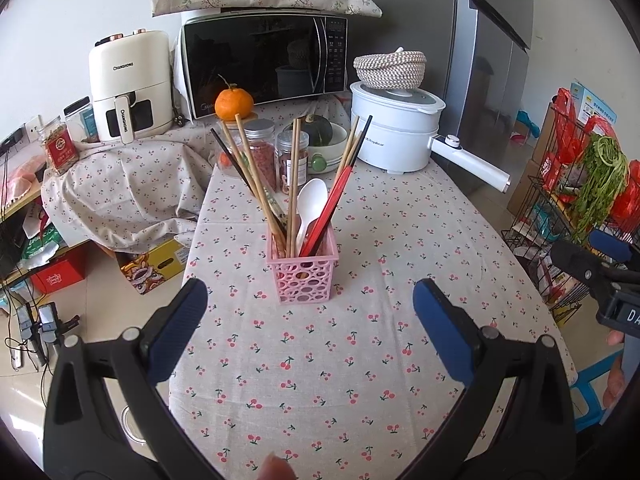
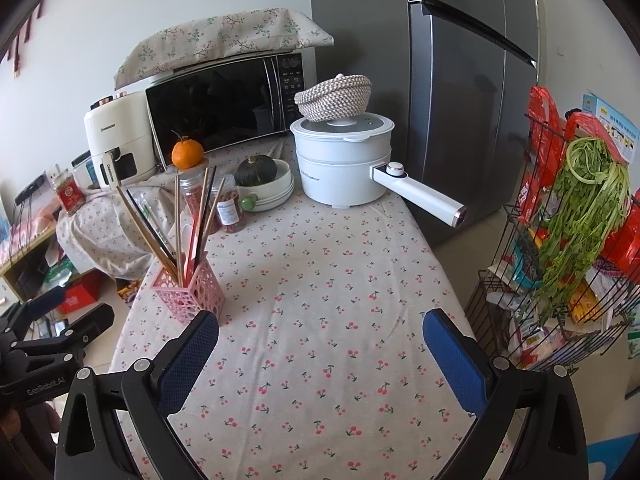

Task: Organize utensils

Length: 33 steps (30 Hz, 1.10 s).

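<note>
A pink perforated holder (image 1: 303,276) stands on the cherry-print tablecloth (image 1: 360,340). Several wooden chopsticks (image 1: 250,168), red-and-black chopsticks (image 1: 334,196) and a white spoon (image 1: 310,204) stand in it. My left gripper (image 1: 310,304) hovers just in front of the holder, open, with nothing between its blue pads. In the right wrist view the holder (image 2: 188,294) sits at the table's left edge, left of my right gripper (image 2: 322,330), which is open and empty above bare cloth. The left gripper's body (image 2: 48,332) shows at the left edge.
At the back stand a white electric pot (image 1: 394,128) with a long handle (image 1: 472,162), two spice jars (image 1: 276,156), a bowl holding a squash (image 1: 320,136), a microwave (image 1: 264,64) and an air fryer (image 1: 128,84). A wire rack with greens (image 2: 560,248) stands right of the table.
</note>
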Tool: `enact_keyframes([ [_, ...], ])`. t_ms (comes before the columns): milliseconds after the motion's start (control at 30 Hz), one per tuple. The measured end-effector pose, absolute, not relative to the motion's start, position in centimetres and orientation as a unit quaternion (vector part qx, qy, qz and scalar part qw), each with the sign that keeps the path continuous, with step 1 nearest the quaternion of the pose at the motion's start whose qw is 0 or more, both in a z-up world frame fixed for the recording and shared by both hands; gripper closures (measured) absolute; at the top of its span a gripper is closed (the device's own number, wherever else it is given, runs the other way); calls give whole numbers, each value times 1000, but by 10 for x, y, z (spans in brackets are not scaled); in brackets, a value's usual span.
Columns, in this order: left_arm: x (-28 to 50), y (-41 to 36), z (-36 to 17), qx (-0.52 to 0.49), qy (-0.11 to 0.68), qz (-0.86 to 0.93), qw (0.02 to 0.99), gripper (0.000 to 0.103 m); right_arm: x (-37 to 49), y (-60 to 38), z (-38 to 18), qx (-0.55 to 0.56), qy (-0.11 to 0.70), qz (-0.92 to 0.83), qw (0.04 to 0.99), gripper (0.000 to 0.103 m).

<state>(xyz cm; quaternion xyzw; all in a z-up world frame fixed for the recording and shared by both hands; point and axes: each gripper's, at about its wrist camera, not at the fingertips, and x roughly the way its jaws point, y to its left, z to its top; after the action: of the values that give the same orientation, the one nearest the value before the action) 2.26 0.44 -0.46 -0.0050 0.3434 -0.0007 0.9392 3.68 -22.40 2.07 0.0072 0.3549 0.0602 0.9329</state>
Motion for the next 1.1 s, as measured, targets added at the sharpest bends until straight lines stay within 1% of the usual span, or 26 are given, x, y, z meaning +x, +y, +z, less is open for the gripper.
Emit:
enact_keyframes([
  [467, 17, -5, -2, 8, 336, 5, 942, 1, 40, -222, 17, 1, 360, 53, 932, 0],
  [1100, 15, -7, 0, -4, 330, 4, 944, 1, 40, -228, 14, 4, 362, 43, 931, 0],
])
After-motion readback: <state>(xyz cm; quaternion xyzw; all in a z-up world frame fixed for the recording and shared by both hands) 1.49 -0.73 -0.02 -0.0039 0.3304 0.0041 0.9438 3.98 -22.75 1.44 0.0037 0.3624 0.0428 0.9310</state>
